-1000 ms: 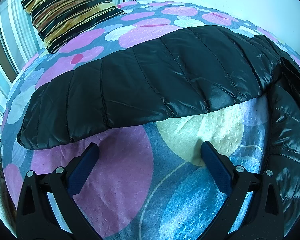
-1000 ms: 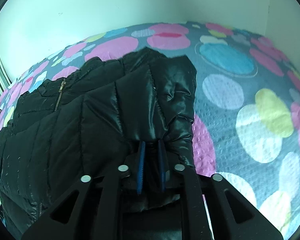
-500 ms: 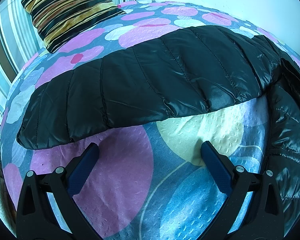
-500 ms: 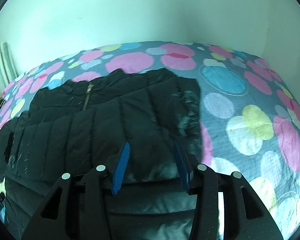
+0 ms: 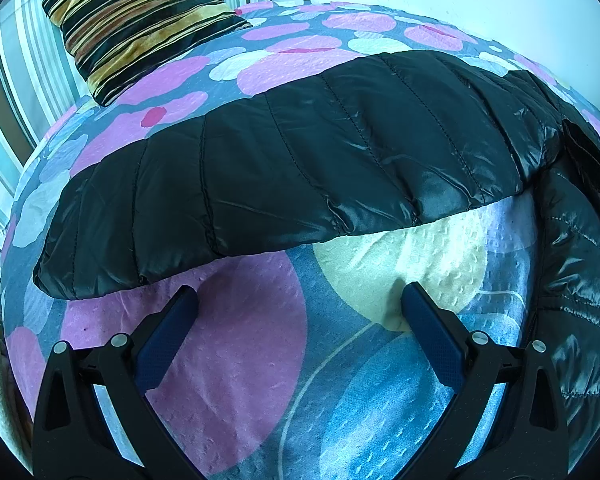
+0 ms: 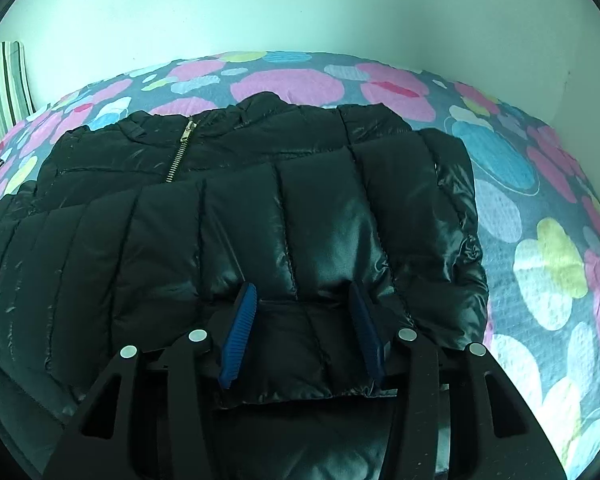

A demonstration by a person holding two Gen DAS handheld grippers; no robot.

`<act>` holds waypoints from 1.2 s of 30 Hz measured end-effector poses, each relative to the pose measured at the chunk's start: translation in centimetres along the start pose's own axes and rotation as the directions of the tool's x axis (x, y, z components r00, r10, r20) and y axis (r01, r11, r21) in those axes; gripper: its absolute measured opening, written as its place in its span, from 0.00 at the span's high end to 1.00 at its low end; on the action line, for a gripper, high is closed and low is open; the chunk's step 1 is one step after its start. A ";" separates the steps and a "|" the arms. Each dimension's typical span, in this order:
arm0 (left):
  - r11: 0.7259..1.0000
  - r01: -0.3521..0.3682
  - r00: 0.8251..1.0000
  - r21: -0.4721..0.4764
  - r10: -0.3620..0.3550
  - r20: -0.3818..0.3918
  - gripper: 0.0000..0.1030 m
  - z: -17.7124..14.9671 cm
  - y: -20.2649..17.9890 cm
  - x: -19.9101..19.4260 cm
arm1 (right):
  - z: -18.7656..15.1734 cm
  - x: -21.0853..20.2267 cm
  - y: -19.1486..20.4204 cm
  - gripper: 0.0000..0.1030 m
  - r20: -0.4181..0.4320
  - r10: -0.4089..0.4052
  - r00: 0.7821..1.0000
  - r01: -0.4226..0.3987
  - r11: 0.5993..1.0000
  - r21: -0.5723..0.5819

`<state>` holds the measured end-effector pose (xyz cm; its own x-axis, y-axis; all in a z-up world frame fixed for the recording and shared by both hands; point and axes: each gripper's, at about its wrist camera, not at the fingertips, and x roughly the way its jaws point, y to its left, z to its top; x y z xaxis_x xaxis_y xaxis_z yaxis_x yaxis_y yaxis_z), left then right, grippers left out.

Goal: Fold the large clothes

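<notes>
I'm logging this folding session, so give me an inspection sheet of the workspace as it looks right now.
Surface: bedspread with coloured circles.
Job's things: black puffer jacket; one sleeve stretched out sideways, the other sleeve folded across the front.
Clutter: striped pillow at the far corner.
Grippers: left gripper open above the bedspread; right gripper open over the folded sleeve.
Cables: nothing seen.
Surroundings: pale wall, striped curtain.

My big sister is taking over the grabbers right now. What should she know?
Left tool: open, holding nothing, over the bedspread just short of the outstretched sleeve.
Right tool: open, holding nothing, above the sleeve already folded across the black puffer jacket.
Done: one sleeve folded in.
Left: fold the outstretched sleeve in, then fold the body.
</notes>
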<state>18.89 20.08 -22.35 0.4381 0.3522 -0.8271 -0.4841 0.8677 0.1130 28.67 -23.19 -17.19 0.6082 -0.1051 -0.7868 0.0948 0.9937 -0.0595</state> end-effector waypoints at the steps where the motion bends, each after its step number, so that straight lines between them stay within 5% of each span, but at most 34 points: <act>1: 1.000 0.001 1.000 -0.001 -0.001 0.000 0.02 0.0 0.0 0.0 | -0.1 0.0 0.0 0.52 0.005 -0.006 1.000 0.006 1.000 -0.005; 15: 0.987 0.093 0.996 -0.128 -0.090 0.024 0.02 -0.7 3.9 -1.5 | -0.6 0.0 0.0 0.43 0.039 -0.042 0.998 0.042 0.999 -0.005; 21: 0.929 0.117 0.993 -0.351 -0.108 0.045 0.02 -1.1 12.2 -2.5 | -0.6 0.0 0.1 0.43 0.042 -0.042 0.998 0.042 0.999 -0.007; 27: 0.821 0.207 0.977 -0.532 -0.206 0.061 0.02 -1.0 18.6 -1.1 | -0.6 -0.1 0.1 0.42 0.045 -0.043 0.998 0.043 0.999 -0.007; 36: 0.805 0.346 0.932 -0.482 -0.353 0.080 0.08 2.2 20.3 1.5 | -0.6 -0.1 0.0 0.42 0.047 -0.045 0.998 0.045 0.999 -0.008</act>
<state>11.40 39.05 -20.09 0.6395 0.0504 -0.7671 -0.6035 0.6511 -0.4603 28.12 -23.12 -17.47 0.6394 -0.1512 -0.7538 0.1157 0.9882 -0.1001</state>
